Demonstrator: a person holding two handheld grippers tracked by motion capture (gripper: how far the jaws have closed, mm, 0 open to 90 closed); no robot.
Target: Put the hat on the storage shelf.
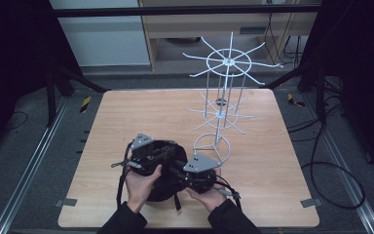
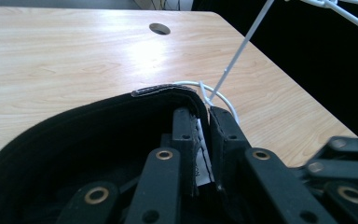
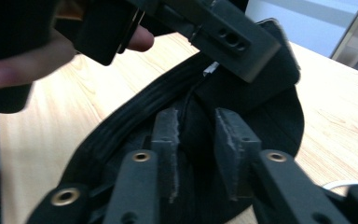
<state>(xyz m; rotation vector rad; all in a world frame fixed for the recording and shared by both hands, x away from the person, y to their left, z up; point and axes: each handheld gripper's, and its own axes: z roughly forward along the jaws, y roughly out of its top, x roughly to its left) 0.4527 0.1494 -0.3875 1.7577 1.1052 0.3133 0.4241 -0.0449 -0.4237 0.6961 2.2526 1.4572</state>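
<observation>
A black cap (image 1: 161,191) lies near the front edge of the wooden table (image 1: 126,112), between a person's two hands. My left gripper (image 1: 177,161) reaches into it from the left. In the left gripper view that gripper (image 2: 205,122) is shut on the cap's rim (image 2: 168,91), with a white label pinched between the pads. My right gripper (image 1: 176,174) comes in from the right. Its jaws (image 3: 198,123) stand apart, with the cap's black fabric (image 3: 261,107) loose between them and a ribbed band running past the left pad.
A white wire display rack (image 1: 226,63) with radiating hooks stands right of centre, its ring base (image 1: 212,146) just behind the grippers and close to the left gripper's tips (image 2: 214,93). A small hole (image 2: 159,29) lies in the tabletop farther back. Cables trail on the floor at right.
</observation>
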